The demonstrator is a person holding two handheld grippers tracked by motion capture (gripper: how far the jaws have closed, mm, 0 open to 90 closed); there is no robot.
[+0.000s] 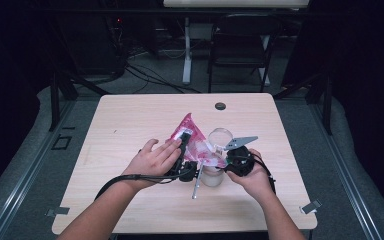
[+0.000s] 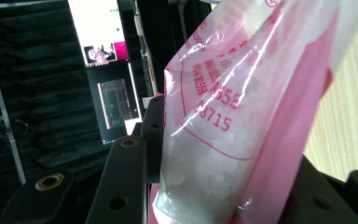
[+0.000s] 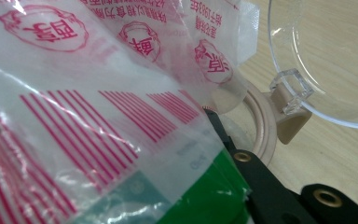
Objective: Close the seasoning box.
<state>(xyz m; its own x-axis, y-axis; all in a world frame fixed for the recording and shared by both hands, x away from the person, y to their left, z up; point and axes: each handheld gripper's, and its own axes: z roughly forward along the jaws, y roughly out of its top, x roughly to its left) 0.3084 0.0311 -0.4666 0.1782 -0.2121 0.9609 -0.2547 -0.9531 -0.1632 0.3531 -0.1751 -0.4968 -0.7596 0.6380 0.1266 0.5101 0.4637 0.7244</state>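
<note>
1. A pale wooden tabletop [image 1: 130, 130] stands in a dark room, with a folding chair [image 1: 240, 47] and floor cables [image 1: 150, 75] beyond its far edge and a small dark round cap [image 1: 220, 106] set into the wood near that edge.
2. Near the middle of the tabletop, a pink and clear plastic bag [image 1: 192, 137] is held up between the person's two hands, tilted, with its top corner pointing toward the far side.
3. The left hand [image 1: 152, 160] holds the left gripper [image 1: 184, 150], which pinches the bag; in the left gripper view the bag [image 2: 242, 126], holding white grains, sits between the two black jaws, pressed against them on both sides.
4. The right hand [image 1: 252, 175] holds the right gripper [image 1: 230, 159], topped by a grey three-cornered plate [image 1: 240, 142], at the bag's lower right edge.
5. In the right gripper view the bag [image 3: 88, 93], with red bars and red stamps printed on it, covers most of the jaws, so I cannot tell whether that gripper is spread or pressed together.
6. A clear jar [image 1: 212, 175] stands just beside the bag, between the two grippers, with its hinged clear lid [image 1: 221, 135] swung open.
7. The right gripper view shows the lid [image 3: 326, 60], its clear hinge, and the jar's beige rim [image 3: 265, 130] right by the bag's corner.
8. A thin metal rod [image 1: 196, 187] lies on the tabletop just in front of the jar.
</note>
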